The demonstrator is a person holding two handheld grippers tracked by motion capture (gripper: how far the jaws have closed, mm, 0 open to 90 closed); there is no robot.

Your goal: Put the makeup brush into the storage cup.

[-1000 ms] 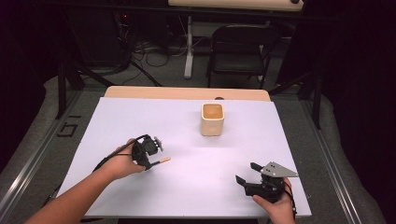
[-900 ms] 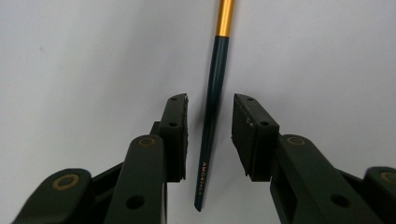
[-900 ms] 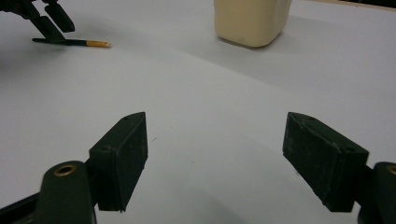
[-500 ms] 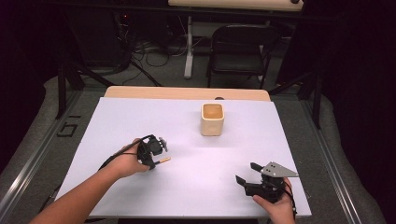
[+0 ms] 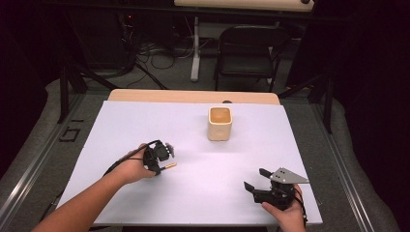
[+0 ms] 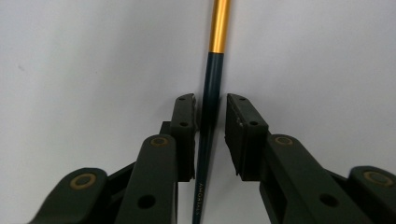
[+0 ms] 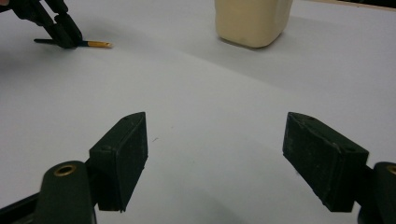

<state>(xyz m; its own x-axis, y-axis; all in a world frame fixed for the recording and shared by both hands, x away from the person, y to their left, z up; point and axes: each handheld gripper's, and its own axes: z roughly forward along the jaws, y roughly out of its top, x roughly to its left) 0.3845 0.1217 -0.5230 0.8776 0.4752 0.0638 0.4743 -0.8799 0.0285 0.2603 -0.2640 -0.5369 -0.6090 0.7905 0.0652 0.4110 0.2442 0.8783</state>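
**Left claw closing around the pen, right claw waiting open**

My left gripper [image 5: 162, 157] sits over the pen [image 6: 211, 93], and its jaws have just been closing in on it. In the left gripper view the dark shaft runs straight up between the two pads: it lies right against one pad, while a thin gap shows at the other, so I would not call it clamped yet. The gold end of the pen sticks out past the jaw tips and lies flat on the white tabletop [image 5: 193, 193].

From above, the pen [image 5: 169, 166] lies in the left half of the tabletop, closer to the near edge than the far one, gold tip pointing towards the middle. My left hand [image 5: 133, 166] holds the gripper low over it.

My right gripper [image 5: 263, 186] rests near the near right corner, its jaws wide apart with nothing between them.

A cream cup [image 5: 220, 123] stands upright towards the far edge, just right of centre, well apart from both grippers.
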